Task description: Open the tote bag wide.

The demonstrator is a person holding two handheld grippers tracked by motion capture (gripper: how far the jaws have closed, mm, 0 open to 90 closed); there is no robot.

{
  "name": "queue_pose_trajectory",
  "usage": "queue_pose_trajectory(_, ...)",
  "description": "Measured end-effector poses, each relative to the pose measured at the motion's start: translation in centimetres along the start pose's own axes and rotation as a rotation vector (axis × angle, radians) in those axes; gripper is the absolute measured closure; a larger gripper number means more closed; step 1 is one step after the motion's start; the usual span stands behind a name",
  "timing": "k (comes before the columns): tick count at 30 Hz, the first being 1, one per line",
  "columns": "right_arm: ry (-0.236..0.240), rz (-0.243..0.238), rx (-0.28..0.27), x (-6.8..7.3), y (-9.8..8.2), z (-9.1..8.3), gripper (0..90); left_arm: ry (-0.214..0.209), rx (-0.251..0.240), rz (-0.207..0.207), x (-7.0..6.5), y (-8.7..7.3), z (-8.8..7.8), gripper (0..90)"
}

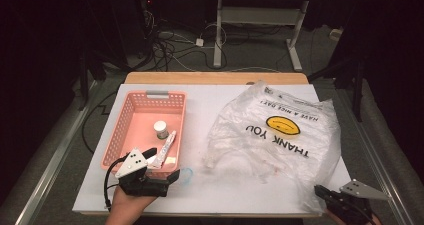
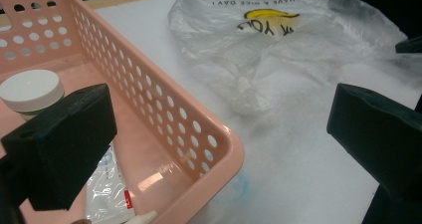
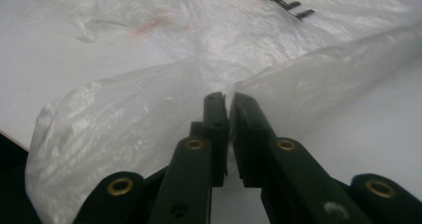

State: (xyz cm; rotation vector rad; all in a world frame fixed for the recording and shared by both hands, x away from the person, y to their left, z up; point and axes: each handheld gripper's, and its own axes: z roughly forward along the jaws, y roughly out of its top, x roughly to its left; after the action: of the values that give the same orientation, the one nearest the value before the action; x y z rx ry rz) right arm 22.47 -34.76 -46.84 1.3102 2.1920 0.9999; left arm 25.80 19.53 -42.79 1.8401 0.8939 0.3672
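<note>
A clear plastic bag (image 1: 280,135) printed "THANK YOU", with a yellow smiley, lies crumpled on the right half of the white table top (image 1: 235,190). My right gripper (image 1: 326,192) is at the bag's near right corner. In the right gripper view it (image 3: 230,103) is shut, pinching a fold of the bag's film (image 3: 149,99). A pink perforated basket (image 1: 125,130) stands at the left. It holds a small white-lidded jar (image 1: 161,129) and a white tube (image 1: 166,146). My left gripper (image 1: 162,164) stands open across the basket's near right corner (image 2: 219,149), with nothing held.
A faint blue ring (image 1: 186,175) marks the table beside the basket's corner. The white top ends close to both hands at the near edge. Beyond the far wooden edge (image 1: 215,78) are dark floor, cables and desk legs.
</note>
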Motion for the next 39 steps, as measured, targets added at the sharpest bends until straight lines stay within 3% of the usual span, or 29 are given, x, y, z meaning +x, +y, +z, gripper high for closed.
queue_pose_trajectory(2,0.011,-0.017,0.000,0.6,0.3,0.3,85.6,-0.002,-0.013,-0.019,0.1,0.0,-0.1,0.0)
queue_pose_trajectory(3,0.026,-0.057,0.000,1.9,0.9,0.9,85.5,0.002,-0.024,-0.030,0.2,0.0,-0.1,0.0)
queue_pose_trajectory(4,0.026,-0.057,0.000,1.9,0.9,0.9,85.5,0.004,-0.029,-0.034,0.3,0.0,-0.2,0.0)
queue_pose_trajectory(6,0.053,-0.094,-0.004,3.5,1.5,1.7,84.2,0.005,-0.034,-0.038,0.3,0.0,-0.3,0.0)
queue_pose_trajectory(8,0.069,-0.110,-0.003,3.9,1.8,2.0,83.9,0.006,-0.029,-0.038,0.4,0.0,-0.4,0.0)
queue_pose_trajectory(12,0.135,-0.148,-0.003,6.6,2.7,3.3,80.8,0.015,-0.040,-0.023,0.4,-0.1,-0.5,0.0)
queue_pose_trajectory(13,0.135,-0.148,-0.003,6.6,2.7,3.3,80.8,0.017,-0.044,-0.015,0.5,-0.1,-0.5,0.0)
queue_pose_trajectory(15,0.180,-0.177,-0.012,8.4,3.3,3.9,77.4,0.021,-0.047,-0.014,0.5,-0.2,-0.5,0.0)
queue_pose_trajectory(16,0.180,-0.177,-0.012,8.4,3.3,3.9,77.4,0.018,-0.048,-0.018,0.5,-0.2,-0.5,0.0)
queue_pose_trajectory(17,0.197,-0.181,-0.015,9.0,3.5,4.0,75.3,0.012,-0.046,-0.019,0.6,-0.2,-0.5,0.0)
queue_pose_trajectory(18,0.226,-0.183,-0.033,9.7,3.8,3.9,66.5,0.007,-0.041,-0.020,0.6,-0.2,-0.5,0.0)
queue_pose_trajectory(19,0.226,-0.183,-0.033,9.7,3.8,3.9,66.5,-0.006,-0.027,-0.030,0.6,-0.1,-0.5,0.0)
queue_pose_trajectory(20,0.252,-0.178,-0.062,9.8,3.9,3.2,58.2,-0.018,-0.008,-0.036,0.6,-0.1,-0.4,0.0)
queue_pose_trajectory(21,0.252,-0.178,-0.062,9.8,3.9,3.2,58.2,-0.017,0.004,-0.036,0.5,0.0,-0.4,0.0)
queue_pose_trajectory(23,0.251,-0.144,-0.115,9.0,3.9,1.7,53.5,-0.021,0.027,-0.034,0.5,0.0,-0.2,0.0)
queue_pose_trajectory(28,0.214,-0.126,-0.180,7.7,3.9,-0.2,50.4,-0.014,0.025,-0.013,0.4,0.1,-0.2,0.0)
queue_pose_trajectory(30,0.194,-0.132,-0.190,6.9,4.0,-0.6,48.3,0.008,0.028,0.001,0.4,0.2,-0.3,0.0)
queue_pose_trajectory(32,0.154,-0.107,-0.204,5.4,4.3,-0.6,44.9,0.018,0.024,-0.006,0.4,0.2,-0.3,0.0)
queue_pose_trajectory(35,0.115,-0.106,-0.205,4.3,4.8,-0.2,44.3,0.016,0.029,-0.021,0.5,0.2,-0.3,0.0)
queue_pose_trajectory(36,0.079,-0.087,-0.197,2.9,5.3,0.5,44.3,0.014,0.033,-0.026,0.5,0.2,-0.3,0.0)
queue_pose_trajectory(37,0.079,-0.087,-0.197,2.9,5.3,0.5,44.3,0.010,0.039,-0.026,0.5,0.3,-0.3,0.0)
queue_pose_trajectory(38,0.045,-0.056,-0.187,1.4,5.8,1.5,44.3,0.009,0.046,-0.025,0.4,0.3,-0.2,0.0)
queue_pose_trajectory(39,0.045,-0.056,-0.187,1.4,5.8,1.5,44.3,0.004,0.051,-0.024,0.4,0.3,-0.2,0.0)
